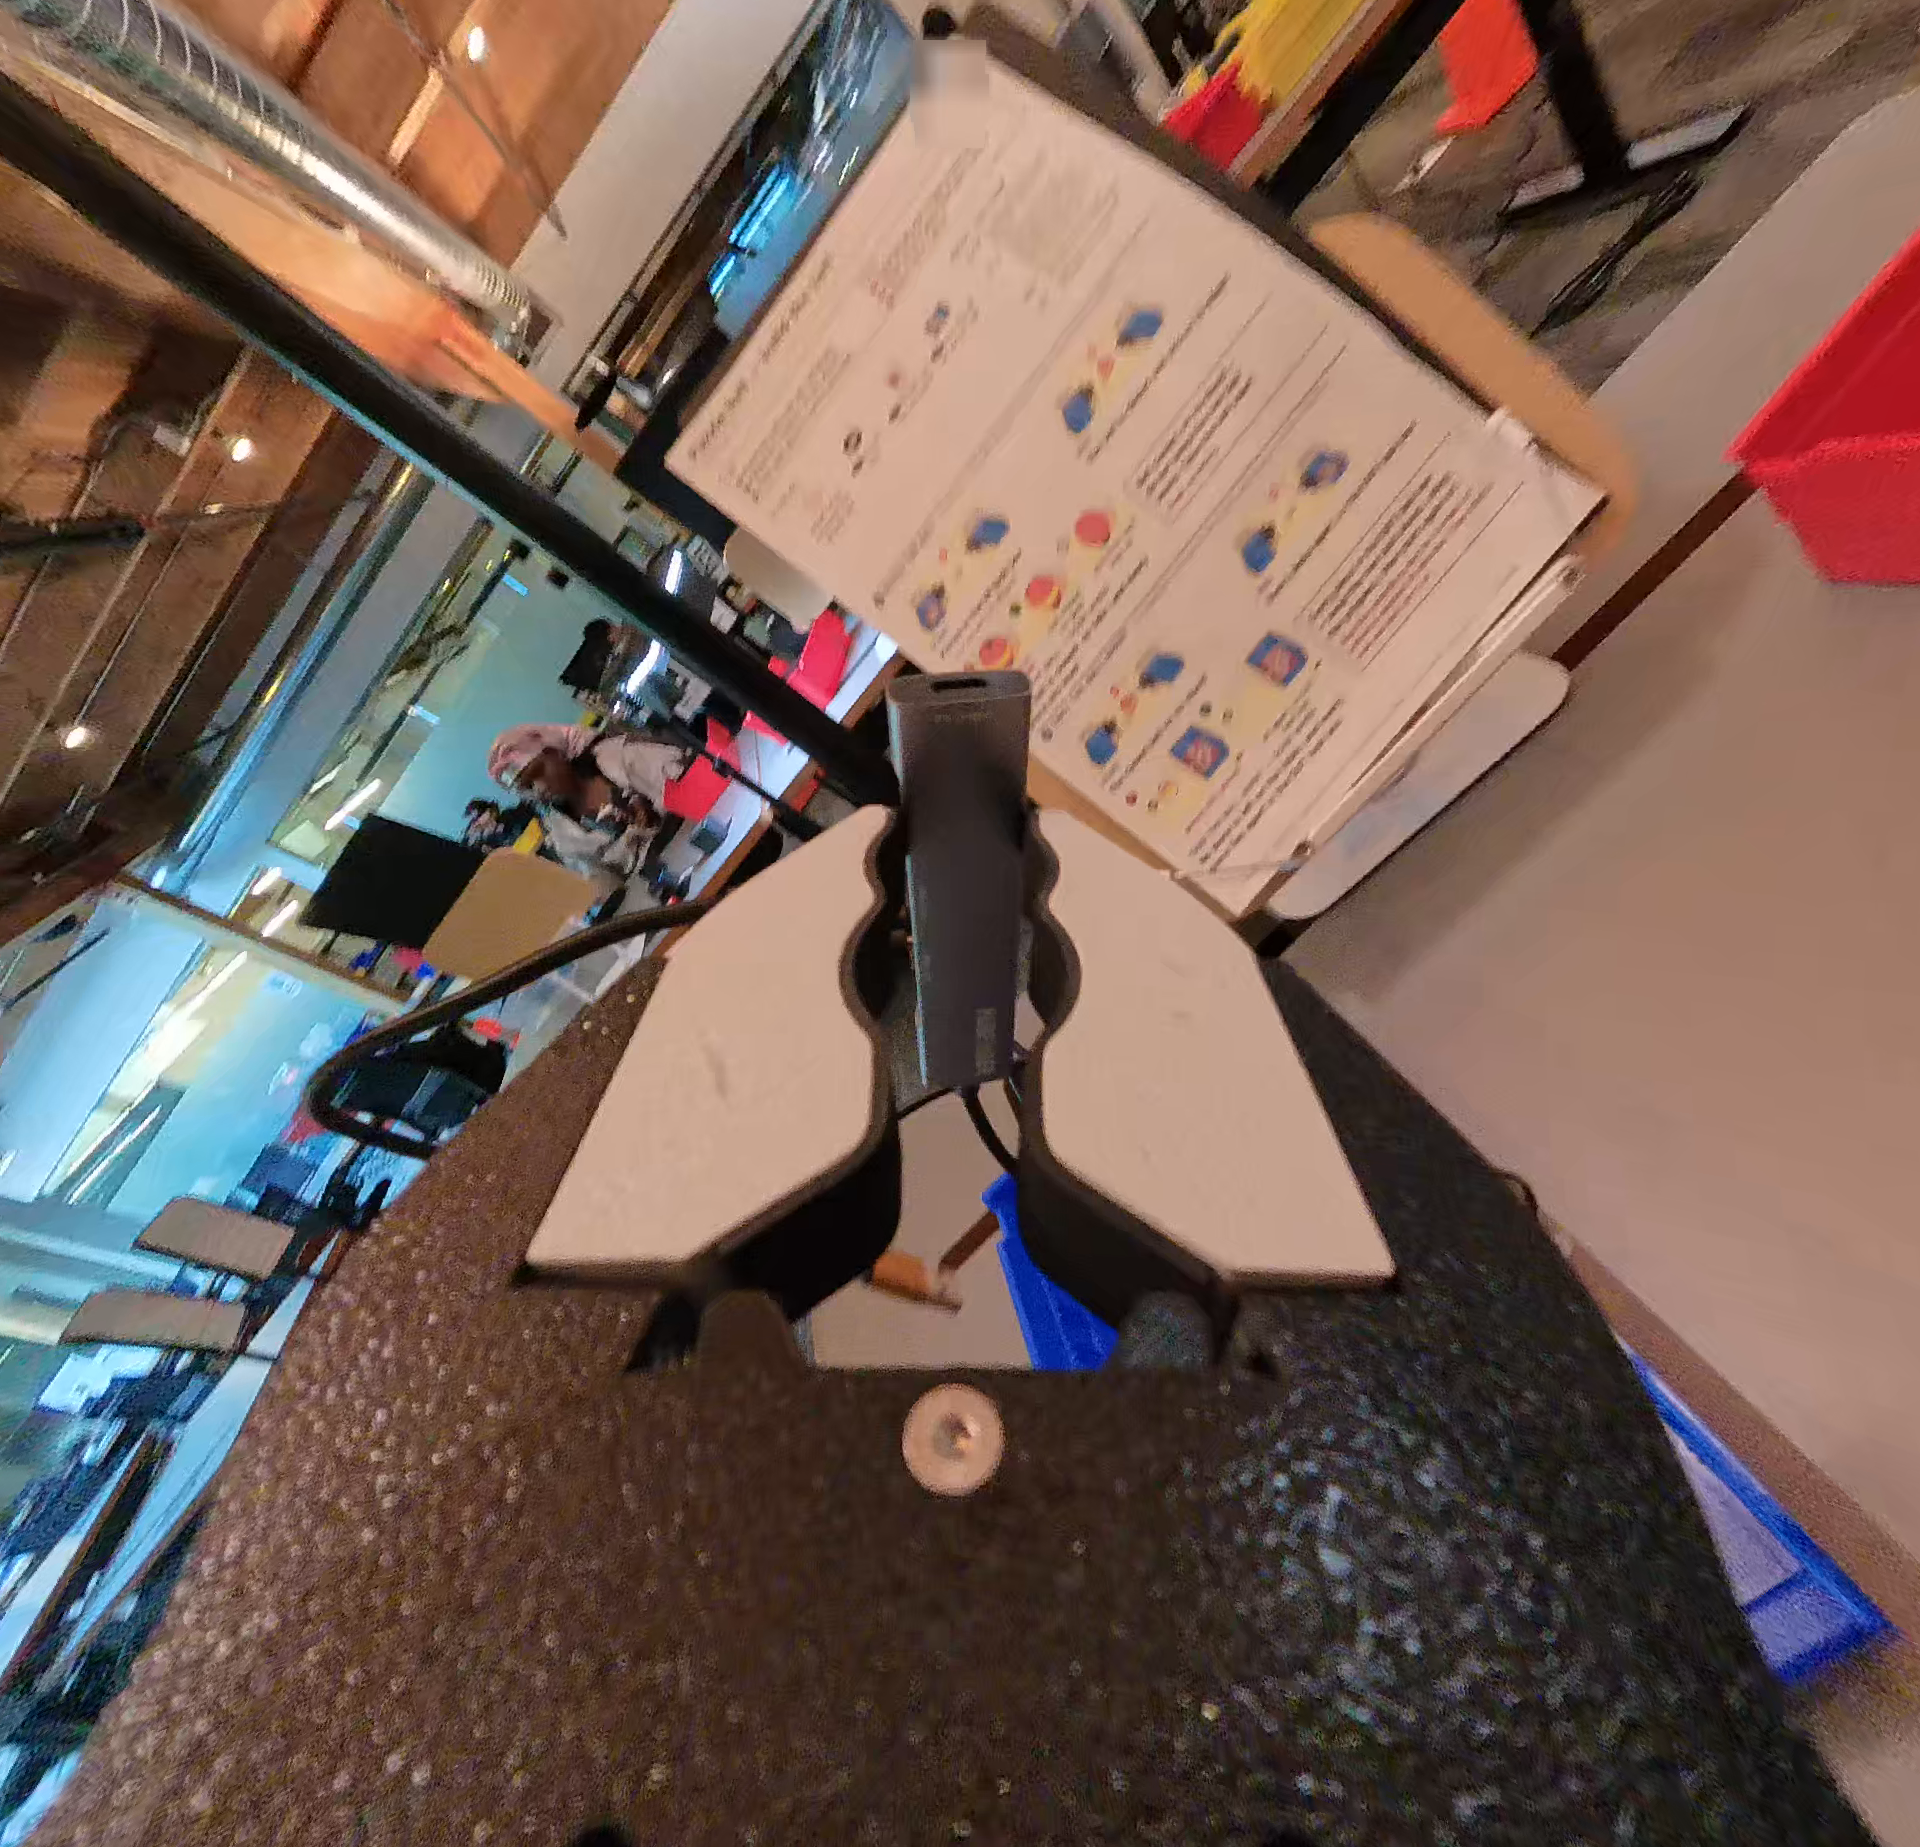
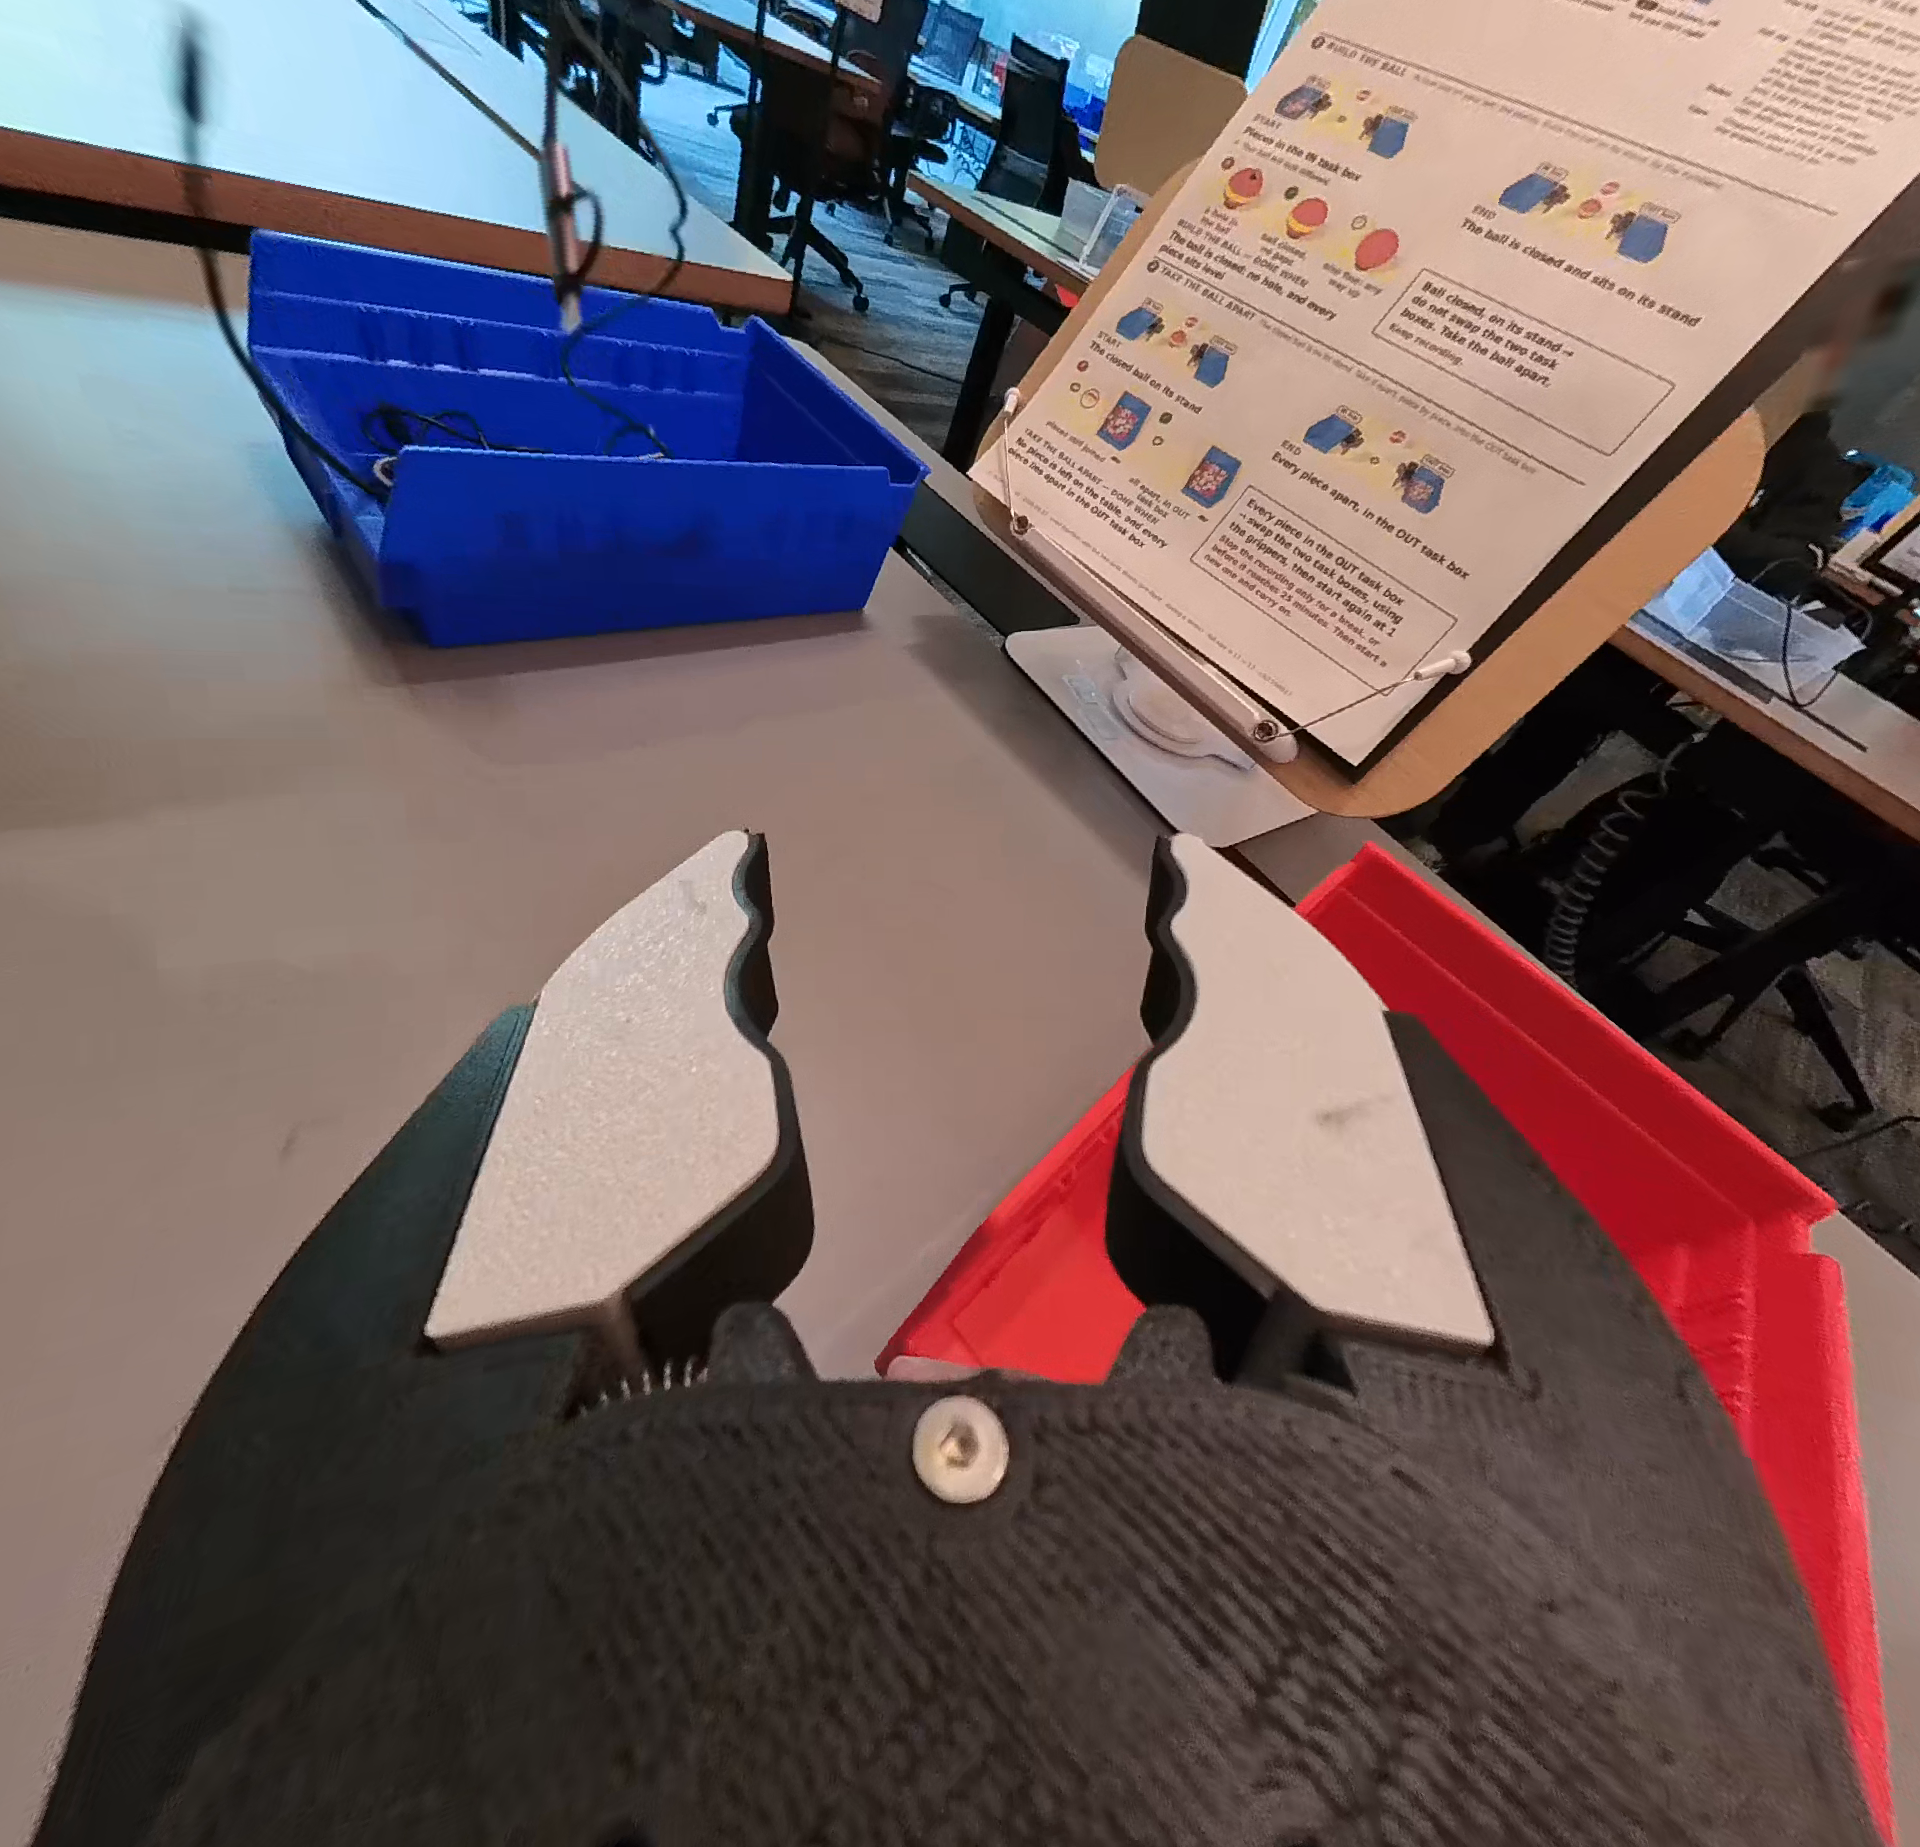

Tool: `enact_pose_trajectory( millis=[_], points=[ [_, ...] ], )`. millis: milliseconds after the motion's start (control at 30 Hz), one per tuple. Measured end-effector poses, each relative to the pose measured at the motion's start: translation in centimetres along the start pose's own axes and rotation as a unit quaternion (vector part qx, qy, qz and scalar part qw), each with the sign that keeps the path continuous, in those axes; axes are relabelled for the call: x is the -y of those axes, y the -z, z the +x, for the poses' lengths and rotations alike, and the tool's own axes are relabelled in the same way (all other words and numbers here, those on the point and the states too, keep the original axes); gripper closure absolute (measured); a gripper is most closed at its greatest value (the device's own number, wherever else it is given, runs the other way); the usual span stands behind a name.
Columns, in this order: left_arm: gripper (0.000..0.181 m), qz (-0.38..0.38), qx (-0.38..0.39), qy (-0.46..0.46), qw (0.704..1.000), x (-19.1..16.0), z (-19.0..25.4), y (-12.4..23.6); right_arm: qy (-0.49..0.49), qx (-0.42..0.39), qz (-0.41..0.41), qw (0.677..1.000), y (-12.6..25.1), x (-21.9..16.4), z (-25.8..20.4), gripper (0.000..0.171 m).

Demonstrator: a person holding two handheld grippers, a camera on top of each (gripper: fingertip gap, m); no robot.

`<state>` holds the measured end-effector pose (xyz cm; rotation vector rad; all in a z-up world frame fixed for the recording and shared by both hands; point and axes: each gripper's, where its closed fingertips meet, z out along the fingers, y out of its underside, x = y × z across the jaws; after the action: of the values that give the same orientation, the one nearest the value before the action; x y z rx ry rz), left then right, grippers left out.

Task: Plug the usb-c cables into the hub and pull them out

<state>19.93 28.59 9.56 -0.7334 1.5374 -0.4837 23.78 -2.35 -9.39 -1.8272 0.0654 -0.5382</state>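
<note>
Holding the hub up in the air, with no cable plugged in yet.

The grey hub (image 1: 961,893) is clamped between the two fingers of the left gripper (image 1: 958,831), lifted off the worktop, and the USB-C port on its far end is empty; its own black lead (image 1: 468,1008) curls away to the side. In the right wrist view, thin black usb-c cables (image 2: 582,343) hang down into the blue bin (image 2: 582,467), which stands on the grey worktop (image 2: 416,810), well apart from the right gripper (image 2: 961,893). This gripper is spread wide and carries nothing, above the worktop and just beside a red bin (image 2: 1558,1122). As I judge it, only the pick-up of the hub is done; taking a cable, plugging it in and pulling it out are all left.
</note>
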Motion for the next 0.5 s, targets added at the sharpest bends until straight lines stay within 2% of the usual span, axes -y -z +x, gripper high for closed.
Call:
enact_pose_trajectory(
  millis=[100, 233, 367, 500],
  points=[
    [0.16, 0.013, -0.005, 0.047, 0.999, -1.5, 1.1, -0.7, 0.005, -0.001, 0.0, 1.0, 0.0, 0.1, -0.1, 0.101],
    [0.16, 0.073, -0.043, 0.081, 0.993, 0.8, 2.5, -0.3, 0.005, -0.011, 0.012, 1.0, 0.1, 0.6, 0.3, 0.101],
    [0.16, 0.156, -0.057, 0.105, 0.98, 6.8, 2.5, 1.9, 0.0, -0.021, 0.033, 0.999, 0.4, 1.4, 0.6, 0.101],
    [0.16, 0.27, -0.075, 0.142, 0.949, 15.0, 1.4, 6.5, 0.011, -0.029, 0.051, 0.998, 1.1, 2.6, 0.5, 0.102]
  ],
)
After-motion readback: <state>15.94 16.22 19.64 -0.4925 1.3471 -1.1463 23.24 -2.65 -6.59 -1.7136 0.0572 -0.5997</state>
